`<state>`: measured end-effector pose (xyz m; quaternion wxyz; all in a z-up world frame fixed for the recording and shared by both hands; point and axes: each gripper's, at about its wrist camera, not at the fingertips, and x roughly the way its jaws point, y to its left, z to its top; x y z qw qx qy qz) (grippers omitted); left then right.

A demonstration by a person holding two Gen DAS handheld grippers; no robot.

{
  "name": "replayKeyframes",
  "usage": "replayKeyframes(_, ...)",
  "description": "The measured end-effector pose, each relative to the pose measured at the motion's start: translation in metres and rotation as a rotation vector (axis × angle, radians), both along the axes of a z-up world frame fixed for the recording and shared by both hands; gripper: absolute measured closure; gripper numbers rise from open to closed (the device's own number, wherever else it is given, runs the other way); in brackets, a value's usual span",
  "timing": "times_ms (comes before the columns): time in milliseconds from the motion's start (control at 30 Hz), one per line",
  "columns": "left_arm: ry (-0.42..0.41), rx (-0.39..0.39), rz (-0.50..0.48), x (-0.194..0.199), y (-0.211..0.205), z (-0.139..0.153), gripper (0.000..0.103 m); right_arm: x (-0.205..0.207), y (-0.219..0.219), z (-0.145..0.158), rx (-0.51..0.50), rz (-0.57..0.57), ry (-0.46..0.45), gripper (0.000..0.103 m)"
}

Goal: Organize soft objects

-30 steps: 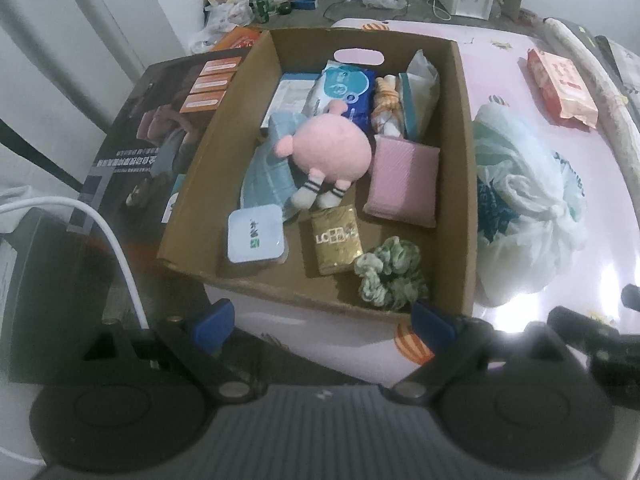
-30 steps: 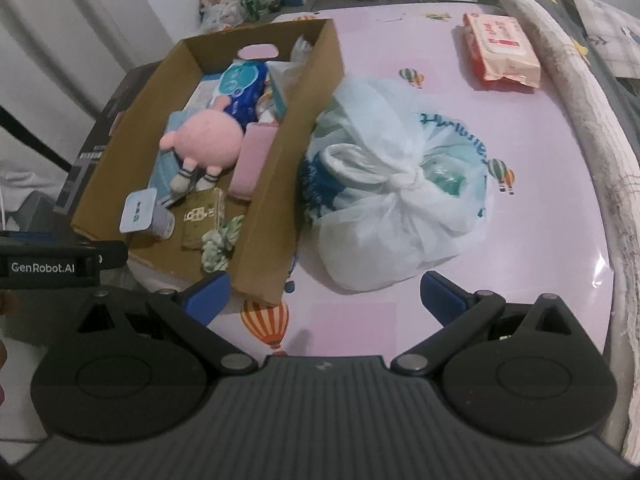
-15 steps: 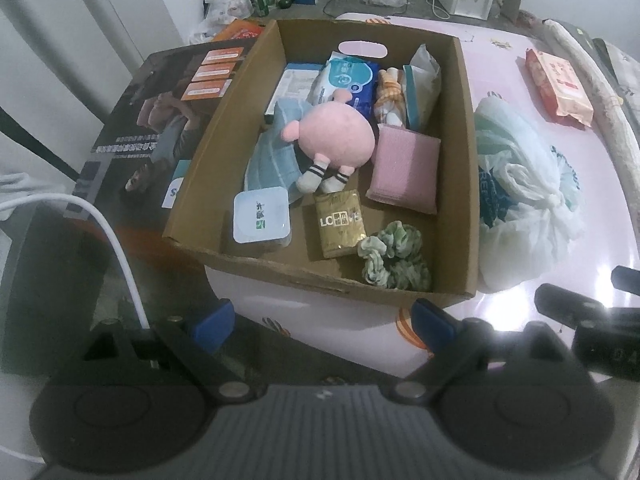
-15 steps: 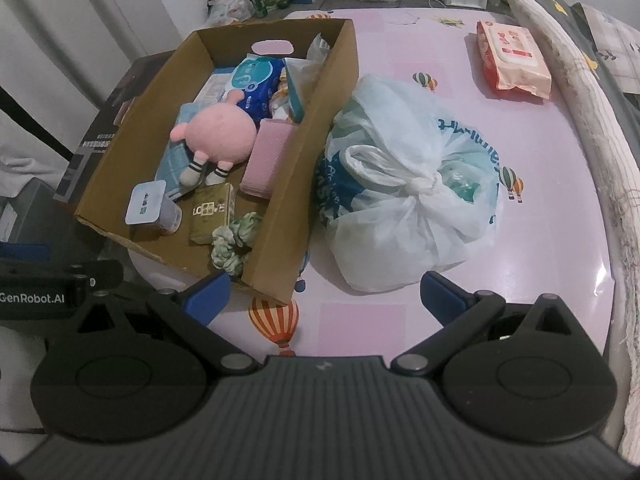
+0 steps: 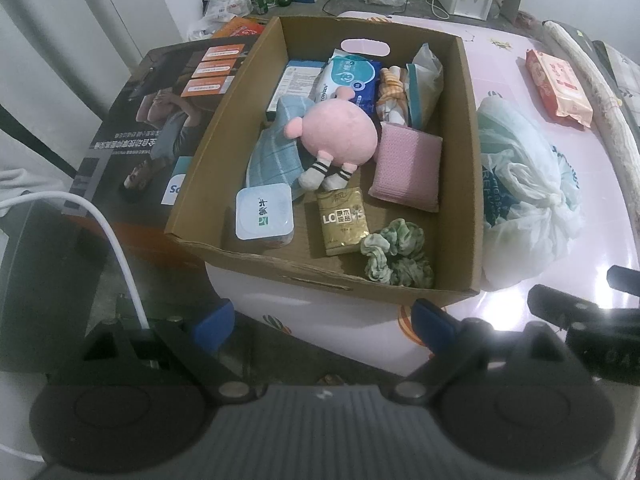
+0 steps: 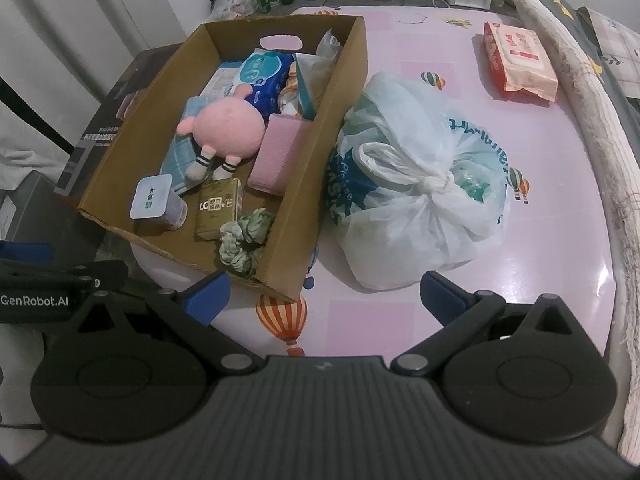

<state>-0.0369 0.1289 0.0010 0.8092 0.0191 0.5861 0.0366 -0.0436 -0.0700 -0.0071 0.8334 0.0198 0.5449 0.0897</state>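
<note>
Two grippers hover at the near edge of a pink worktop (image 6: 460,80), both with jaws spread wide and holding nothing. The left gripper (image 5: 322,318) faces a cardboard box (image 5: 466,128) almost head-on; the right gripper (image 6: 324,294) sits further right, with the box ahead to its left and a knotted plastic bag (image 6: 420,200) ahead, slightly right of centre.

Most of the soft things already lie inside the box: a pink plush toy (image 5: 340,136) in the middle on a blue cloth (image 5: 272,156), a pink sponge (image 5: 408,164) against the right wall, a green scrunchie (image 5: 396,256) in the near right corner, and a blue wipes pack (image 5: 348,78) toward the back. A gold packet (image 5: 342,220) and a white lidded cup (image 5: 264,216) sit near the front wall.

Outside the box, the bag rests on the worktop touching the box's right wall, and a red wipes pack (image 6: 520,62) lies well apart at the far right, its long axis running away from the camera.

My judgement is that whatever remains loose lies to the right of the box, so the right gripper is the nearer one. The bag's knot (image 6: 434,182) faces it, offering a likely hold, while the red pack calls for a longer forward reach.
</note>
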Motion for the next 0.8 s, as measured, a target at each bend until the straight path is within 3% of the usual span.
replayKeyframes(800,-0.002,0.004,-0.018,0.0038,-0.0019,0.0014,0.007,0.0038,-0.0028,-0.0002,-0.001,-0.007,0.005,0.001)
